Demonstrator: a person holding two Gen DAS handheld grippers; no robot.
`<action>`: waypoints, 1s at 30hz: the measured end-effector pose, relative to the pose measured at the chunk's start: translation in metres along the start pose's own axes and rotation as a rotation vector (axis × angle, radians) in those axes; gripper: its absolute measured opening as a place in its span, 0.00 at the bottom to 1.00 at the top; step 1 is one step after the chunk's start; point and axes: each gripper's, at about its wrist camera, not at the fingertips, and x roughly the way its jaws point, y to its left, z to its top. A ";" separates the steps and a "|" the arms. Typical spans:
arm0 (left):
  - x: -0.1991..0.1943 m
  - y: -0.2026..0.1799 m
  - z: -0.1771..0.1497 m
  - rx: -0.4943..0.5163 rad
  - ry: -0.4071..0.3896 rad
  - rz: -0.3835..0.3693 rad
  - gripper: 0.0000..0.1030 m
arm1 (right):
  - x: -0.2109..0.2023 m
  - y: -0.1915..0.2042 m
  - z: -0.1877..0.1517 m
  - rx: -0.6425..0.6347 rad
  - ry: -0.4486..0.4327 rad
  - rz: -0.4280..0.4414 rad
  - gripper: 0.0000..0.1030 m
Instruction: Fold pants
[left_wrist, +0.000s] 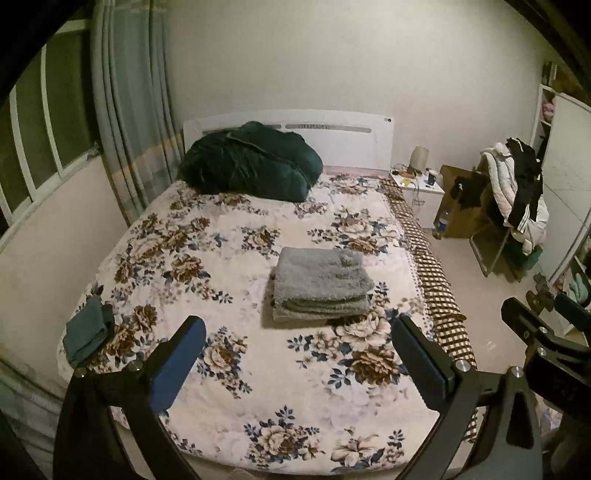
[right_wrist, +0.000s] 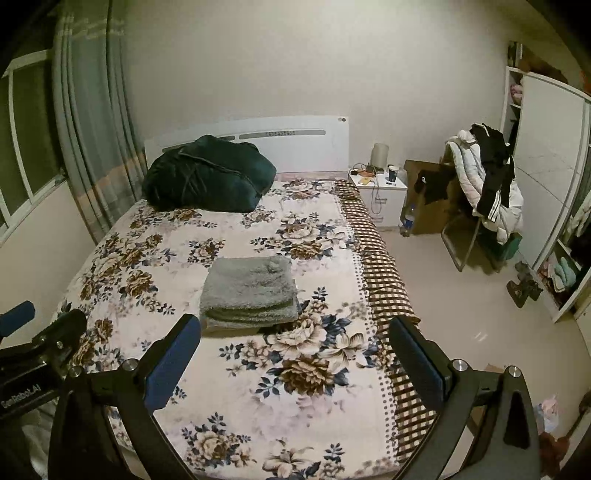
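Folding apparently complete: grey pants (left_wrist: 320, 282) stacked mid-bed (left_wrist: 221, 424), left gripper (left_wrist: 295, 358) and right gripper (right_wrist: 295, 354) both released, empty, near; next, withdraw.

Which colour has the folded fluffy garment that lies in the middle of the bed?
The folded fluffy garment is grey; the left wrist view shows it best.

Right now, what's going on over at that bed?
Nobody is holding anything. The left gripper and right gripper both hang open above the near end of the floral bed, empty. The grey pants lie in a neat folded stack mid-bed, untouched. A dark green bundle sits by the headboard, and a small teal folded cloth lies at the left edge.
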 end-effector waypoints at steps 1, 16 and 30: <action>-0.001 0.000 0.000 0.001 -0.002 0.005 1.00 | -0.002 0.000 0.000 -0.001 0.000 0.000 1.00; -0.005 0.001 -0.002 -0.005 -0.015 0.011 1.00 | -0.013 -0.002 0.012 -0.012 0.002 0.015 1.00; -0.009 0.005 -0.003 -0.006 -0.012 0.018 1.00 | -0.012 0.003 0.025 -0.019 0.008 0.032 1.00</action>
